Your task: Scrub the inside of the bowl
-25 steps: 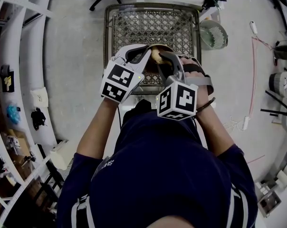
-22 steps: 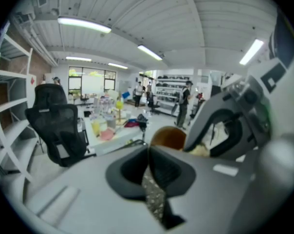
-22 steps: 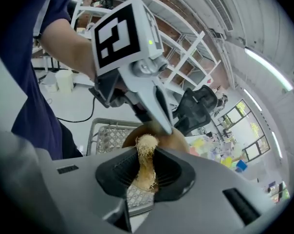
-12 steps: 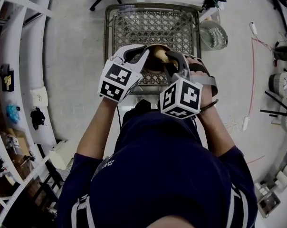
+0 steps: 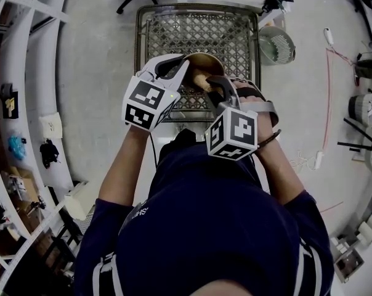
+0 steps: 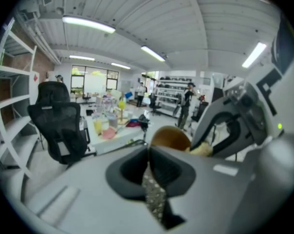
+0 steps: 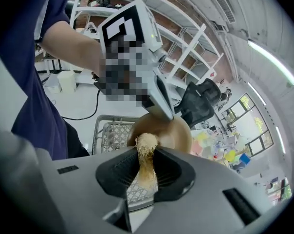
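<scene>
My right tongs (image 7: 146, 161), pinching the fibre scrubber (image 7: 147, 144), face the hollow of the bowl (image 7: 177, 133) at 12 o'clock, while my left tongs (image 6: 148, 150) clamp its rim.

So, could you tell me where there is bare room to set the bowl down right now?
The far half of the wire basket is bare, between its far rim and the bowl. The floor between the basket and the white shelving is also free. The basket's near end is crowded: left gripper on the bowl, right gripper with the scrubber.
</scene>
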A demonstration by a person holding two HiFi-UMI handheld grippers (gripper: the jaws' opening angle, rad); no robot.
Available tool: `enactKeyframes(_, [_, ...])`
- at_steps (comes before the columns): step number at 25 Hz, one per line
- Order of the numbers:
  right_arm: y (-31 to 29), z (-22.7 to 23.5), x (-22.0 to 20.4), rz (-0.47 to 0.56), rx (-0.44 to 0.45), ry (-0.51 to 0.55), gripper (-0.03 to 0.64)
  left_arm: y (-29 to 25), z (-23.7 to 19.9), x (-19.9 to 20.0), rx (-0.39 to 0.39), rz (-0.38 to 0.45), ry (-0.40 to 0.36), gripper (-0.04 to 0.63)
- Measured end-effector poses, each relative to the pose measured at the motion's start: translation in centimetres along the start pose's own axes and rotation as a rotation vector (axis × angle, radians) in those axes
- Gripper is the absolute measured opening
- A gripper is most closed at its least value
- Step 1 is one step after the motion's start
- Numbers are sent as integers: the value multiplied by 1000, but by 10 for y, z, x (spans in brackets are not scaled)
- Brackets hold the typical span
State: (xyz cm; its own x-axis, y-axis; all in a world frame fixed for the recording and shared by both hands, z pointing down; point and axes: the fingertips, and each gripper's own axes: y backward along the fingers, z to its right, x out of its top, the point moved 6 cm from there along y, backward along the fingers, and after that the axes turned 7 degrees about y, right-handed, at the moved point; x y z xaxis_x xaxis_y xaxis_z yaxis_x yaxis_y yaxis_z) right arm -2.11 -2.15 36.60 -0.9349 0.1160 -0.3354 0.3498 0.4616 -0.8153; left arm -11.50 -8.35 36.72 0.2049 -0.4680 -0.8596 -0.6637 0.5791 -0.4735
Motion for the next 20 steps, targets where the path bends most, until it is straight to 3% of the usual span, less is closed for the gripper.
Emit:
enactKeyframes(4, [5,23,-9,-43,-115,-40,69,-4,7,-3,-14,-19,-10,15])
enactKeyframes(7, [6,27,-3,-10,-160,-31,70,-7,14,-1,-31,-10,-8,17])
enactKeyframes(11, [2,5,10,51,-66,23,69,-6,14,0,-32,-7,-6,15])
enactKeyframes(15, [1,-5,0,36,34,-17,70,-3,5,-1,-7,-10,-11,14])
enactKeyframes(20, [5,19,-14,-30,-79,-66,71,-6,11,-7,-23,-27,-4,17])
